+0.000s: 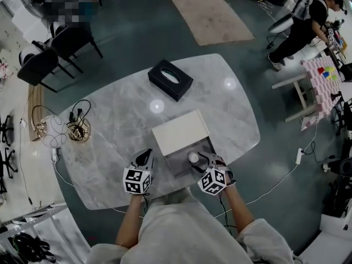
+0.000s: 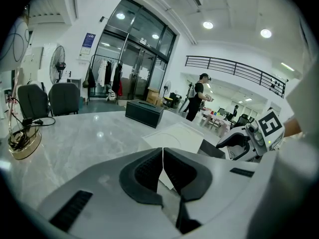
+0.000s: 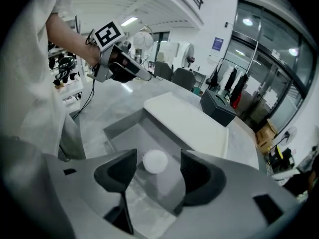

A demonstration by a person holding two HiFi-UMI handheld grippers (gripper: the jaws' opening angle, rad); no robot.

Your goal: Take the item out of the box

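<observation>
No words or numbers can be read. The blue sign [image 2: 89,40] on the far wall, left of the glass doors [image 2: 134,68], is too small to make out. The marker cubes [image 1: 137,180] on the left hand-held gripper [image 1: 146,157] and right hand-held gripper [image 1: 203,159] bear only black-and-white square patterns.

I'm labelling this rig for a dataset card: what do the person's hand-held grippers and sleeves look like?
The left hand-held gripper and right hand-held gripper match: pale grey moulded shells, dark ribbed pads, and a cube of black-and-white square markers. A thin dark cable runs along each forearm. The sleeves are loose, off-white and end near the elbow.
</observation>
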